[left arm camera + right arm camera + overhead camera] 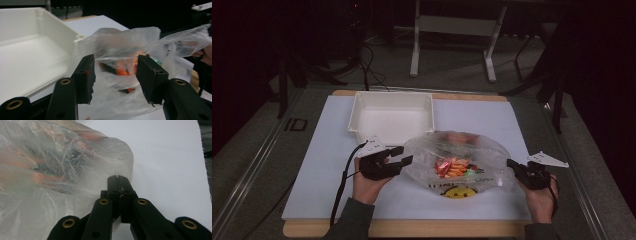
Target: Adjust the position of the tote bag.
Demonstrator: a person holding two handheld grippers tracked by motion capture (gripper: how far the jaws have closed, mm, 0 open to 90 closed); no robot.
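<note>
A clear plastic bag (452, 150) lies on the white mat (327, 165), with orange and red pieces (454, 167) inside and a yellow smiley print (459, 191) on its near side. My left gripper (406, 154) is open just beside the bag's left edge, pointing at it. In the left gripper view its jaws (116, 75) stand apart, and the crumpled bag (125, 42) lies in and beyond the gap with no pad pressing on it. My right gripper (510, 163) is shut on the film at the bag's right edge, with its jaws (117, 178) pressed together against the bag (50, 170).
An empty white tray (392, 117) stands on the mat behind the bag, seen close at the left of the left gripper view (30, 55). A black cable (343, 180) trails from the left gripper toward the table's front edge. White frame legs (414, 55) stand on the floor beyond the table.
</note>
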